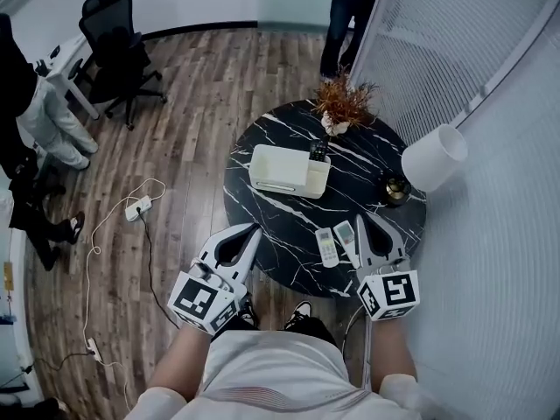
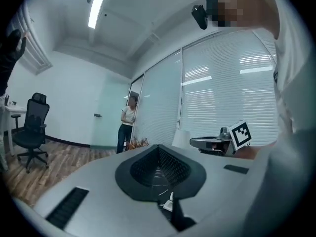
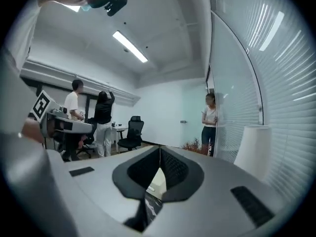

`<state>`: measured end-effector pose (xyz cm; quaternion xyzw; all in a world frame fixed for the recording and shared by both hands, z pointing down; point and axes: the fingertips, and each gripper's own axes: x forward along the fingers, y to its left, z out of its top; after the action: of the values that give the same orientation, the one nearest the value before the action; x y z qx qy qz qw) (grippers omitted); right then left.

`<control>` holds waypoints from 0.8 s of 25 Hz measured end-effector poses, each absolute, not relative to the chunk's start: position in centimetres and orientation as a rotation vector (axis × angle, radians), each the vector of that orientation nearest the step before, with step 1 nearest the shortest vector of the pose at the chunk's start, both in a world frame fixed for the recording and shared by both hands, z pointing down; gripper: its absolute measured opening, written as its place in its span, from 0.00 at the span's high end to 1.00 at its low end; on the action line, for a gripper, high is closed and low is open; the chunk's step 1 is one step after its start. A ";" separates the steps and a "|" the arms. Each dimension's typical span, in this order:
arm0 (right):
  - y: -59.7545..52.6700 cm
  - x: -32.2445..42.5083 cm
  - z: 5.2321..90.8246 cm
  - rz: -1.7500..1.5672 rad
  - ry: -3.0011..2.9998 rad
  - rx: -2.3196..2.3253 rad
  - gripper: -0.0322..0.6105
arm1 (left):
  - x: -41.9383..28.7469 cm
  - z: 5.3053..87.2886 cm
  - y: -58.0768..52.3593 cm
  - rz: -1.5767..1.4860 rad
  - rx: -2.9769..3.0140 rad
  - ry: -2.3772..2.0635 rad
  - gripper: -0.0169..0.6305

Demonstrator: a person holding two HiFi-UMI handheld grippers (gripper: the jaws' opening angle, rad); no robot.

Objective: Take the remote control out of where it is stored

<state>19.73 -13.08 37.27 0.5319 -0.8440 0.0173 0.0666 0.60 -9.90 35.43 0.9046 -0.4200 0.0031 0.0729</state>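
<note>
looking steeply down on a round black marble worktop (image 1: pixel 284 122). near its front rim, lying flat and side by side, a white remote control (image 1: pixel 326 246) and a second white remote (image 1: pixel 346 234), long axes running from the near edge toward the centre, far ends leaning slightly left. print on both too small to read. standing upright in the end pocket of a white storage box (image 1: pixel 278 171), a dark remote (image 1: pixel 318 151). right tool (image 1: pixel 360 220) closed and empty, just beside the second white remote. left tool (image 1: pixel 256 227) closed on nothing, over the near-left rim.
</note>
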 end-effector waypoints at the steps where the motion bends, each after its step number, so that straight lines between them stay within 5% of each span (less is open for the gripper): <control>1: -13.0 19.9 37.3 0.063 -2.544 1.611 0.92 | 0.6 35.3 -9.9 0.009 2.721 -1.264 0.96; 20: -15.3 20.0 38.3 0.124 -2.452 1.708 0.92 | -0.8 35.5 -10.1 -0.003 2.724 -1.274 0.96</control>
<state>19.96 -15.29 38.26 0.5695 -0.8175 0.0414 0.0755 -0.80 -10.06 35.50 0.9038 -0.4227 -0.0012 0.0673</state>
